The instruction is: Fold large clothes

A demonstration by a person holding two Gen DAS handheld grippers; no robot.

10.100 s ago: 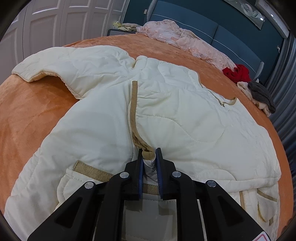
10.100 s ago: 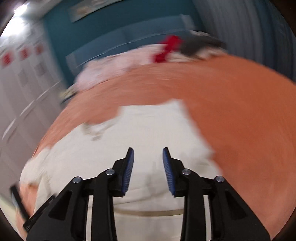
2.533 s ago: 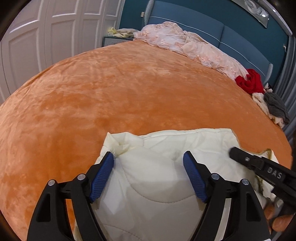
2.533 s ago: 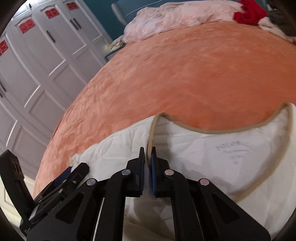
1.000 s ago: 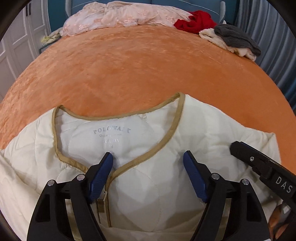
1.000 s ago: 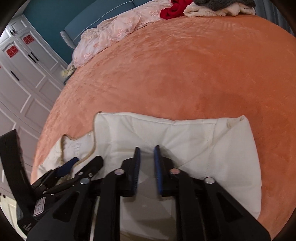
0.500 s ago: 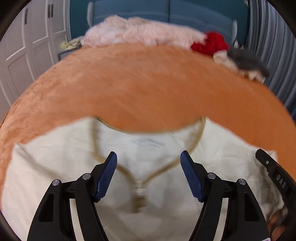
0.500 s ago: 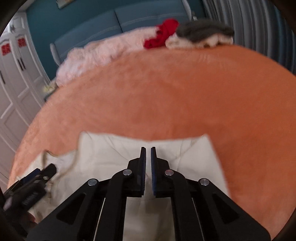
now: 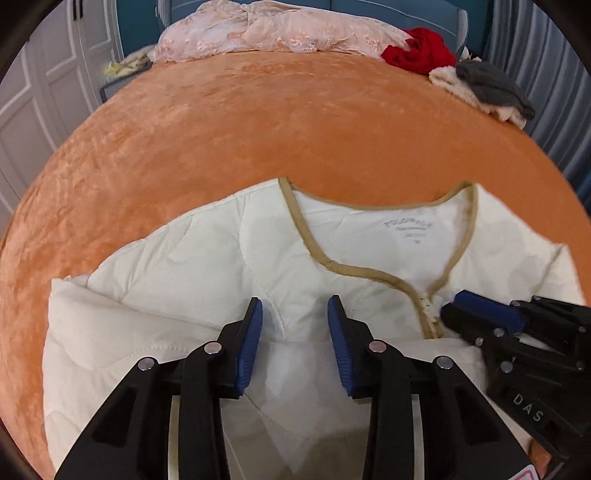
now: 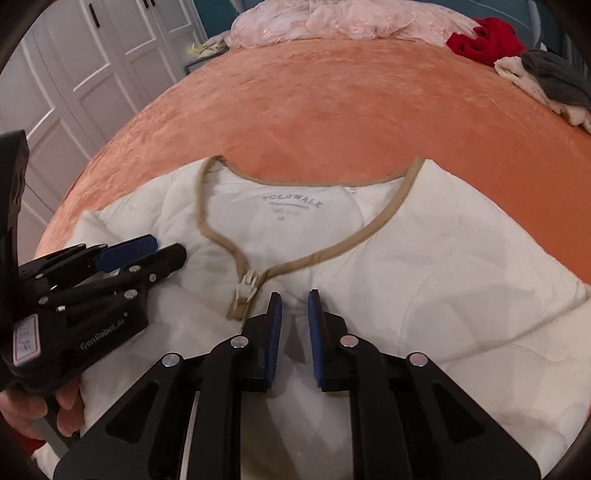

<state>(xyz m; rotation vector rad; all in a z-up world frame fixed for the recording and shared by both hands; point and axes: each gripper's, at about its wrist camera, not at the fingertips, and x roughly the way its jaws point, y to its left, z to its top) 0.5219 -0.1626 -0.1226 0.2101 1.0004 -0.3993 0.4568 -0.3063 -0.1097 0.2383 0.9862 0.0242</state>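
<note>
So the big change: a second earlier both views had the cream jacket (image 9: 229,258) sitting differently in frame, and half a second back everything was smeared with motion. By this moment both hands had slid sideways and the picture had gone sharp again.

The left hand-held gripper (image 9: 294,321) had been spread wide a second before. Now its jaws were closing, roughly half shut, with the folded edge of the jacket lying in the gap, but the pads weren't pressing on the fabric that I could see.

To its right, the right hand-held gripper (image 10: 294,314) had been nearly pinched shut and was creeping open: a narrow slot, cream fabric visible through it, nothing clamped as far as I could tell. It had also rolled level since the second before.

My read is that one fold was done and both hands were setting up the next grab. The jacket lay at the near edge of the bed (image 9: 258,122), neckline (image 10: 306,254) pointing away, its tan trim meeting at the zipper pull (image 10: 245,286), with the bottom part already doubled up over the chest. So fairly far along, probably one more fold to go.

The bed was covered in orange plush. Going left to right across the room: white panelled wardrobe doors (image 10: 74,70), a pink lacy heap (image 9: 273,26) along the far edge, a red garment (image 9: 421,48), then a cream and grey pile (image 9: 484,88) by the curtains.
</note>
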